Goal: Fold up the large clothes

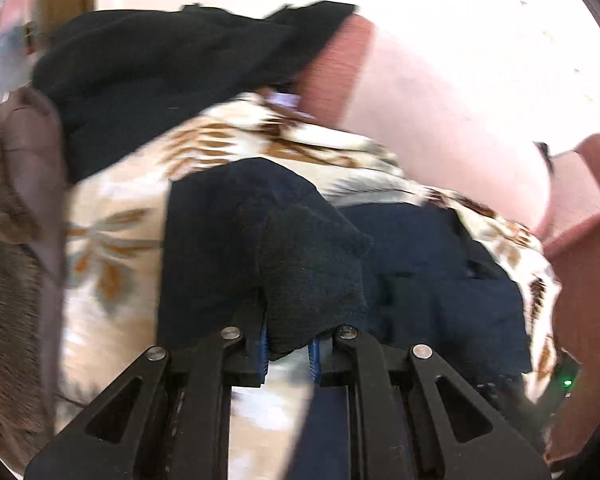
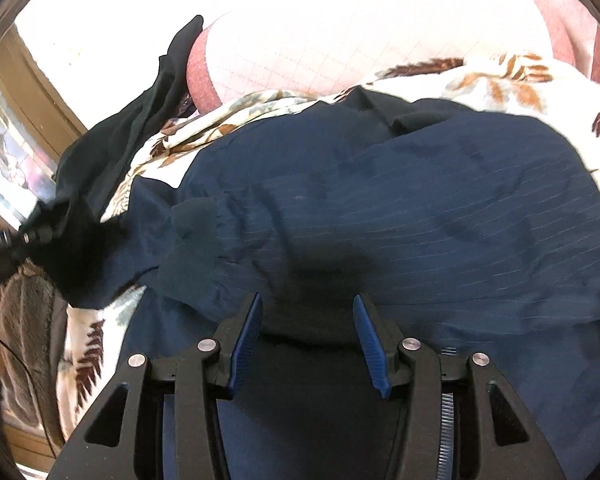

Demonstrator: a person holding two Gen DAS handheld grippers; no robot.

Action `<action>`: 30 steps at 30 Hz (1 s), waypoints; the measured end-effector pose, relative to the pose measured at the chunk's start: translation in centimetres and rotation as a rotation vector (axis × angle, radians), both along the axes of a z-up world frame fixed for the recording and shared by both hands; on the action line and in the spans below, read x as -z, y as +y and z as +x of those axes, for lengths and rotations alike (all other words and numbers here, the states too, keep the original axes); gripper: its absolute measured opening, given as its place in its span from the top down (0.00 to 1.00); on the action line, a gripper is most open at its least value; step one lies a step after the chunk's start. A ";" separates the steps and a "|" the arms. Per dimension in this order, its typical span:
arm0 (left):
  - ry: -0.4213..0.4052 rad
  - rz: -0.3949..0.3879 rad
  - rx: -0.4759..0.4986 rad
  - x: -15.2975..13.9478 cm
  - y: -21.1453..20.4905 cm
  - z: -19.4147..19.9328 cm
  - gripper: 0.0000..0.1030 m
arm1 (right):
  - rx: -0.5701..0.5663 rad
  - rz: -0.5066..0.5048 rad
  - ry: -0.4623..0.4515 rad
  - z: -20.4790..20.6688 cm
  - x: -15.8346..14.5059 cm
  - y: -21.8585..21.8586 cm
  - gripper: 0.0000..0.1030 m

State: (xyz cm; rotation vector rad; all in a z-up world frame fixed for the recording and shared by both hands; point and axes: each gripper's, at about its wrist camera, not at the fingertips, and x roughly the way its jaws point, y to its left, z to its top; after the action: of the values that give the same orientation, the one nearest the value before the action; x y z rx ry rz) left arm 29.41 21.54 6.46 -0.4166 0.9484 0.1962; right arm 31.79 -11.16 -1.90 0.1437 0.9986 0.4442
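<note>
A navy pinstriped jacket (image 2: 400,208) with dark ribbed cuffs lies spread on a leaf-patterned blanket (image 2: 540,80). My left gripper (image 1: 288,354) is shut on the jacket's dark ribbed cuff (image 1: 312,272) and holds it above the blanket; the rest of the jacket (image 1: 432,272) lies to the right. My right gripper (image 2: 308,320) is open, its blue pads either side of the jacket's dark hem band (image 2: 308,316). The left gripper (image 2: 28,238) also shows at the far left of the right wrist view, with the sleeve in it.
A black garment (image 1: 172,76) is heaped at the back left on the blanket (image 1: 112,240). A pink pillow (image 1: 452,112) and red-brown bed frame (image 1: 580,280) lie behind. A brown furry throw (image 1: 8,280) hangs at the left. A window (image 2: 12,152) is at the left.
</note>
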 end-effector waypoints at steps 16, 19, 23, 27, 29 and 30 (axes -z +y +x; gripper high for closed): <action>0.008 -0.121 0.223 2.9 -18.2 5.1 0.88 | 0.035 -0.176 0.089 -1.0 3.3 -11.0 0.52; 0.083 -0.123 0.245 7.0 -21.0 5.7 0.87 | 0.041 -0.127 0.071 -1.7 3.8 -12.2 0.51; 0.196 -0.086 0.245 12.5 -22.6 6.0 0.84 | 0.042 -0.120 0.074 -2.1 3.7 -12.5 0.50; 0.161 -0.135 0.302 12.1 -21.4 4.3 0.77 | 0.089 -0.076 0.078 -1.8 2.7 -13.0 0.50; 0.112 -0.184 0.307 10.9 -19.9 2.7 0.70 | 0.119 0.009 0.048 -1.4 1.4 -13.4 0.49; 0.079 -0.202 0.298 10.2 -18.8 1.5 0.62 | 0.130 0.060 0.034 -1.1 0.7 -13.4 0.47</action>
State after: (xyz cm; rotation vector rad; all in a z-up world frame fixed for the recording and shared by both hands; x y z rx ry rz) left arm 30.92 2.76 -3.73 -0.4492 1.1004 -0.1566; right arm 30.71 -24.58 -2.61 0.2689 1.0030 0.3535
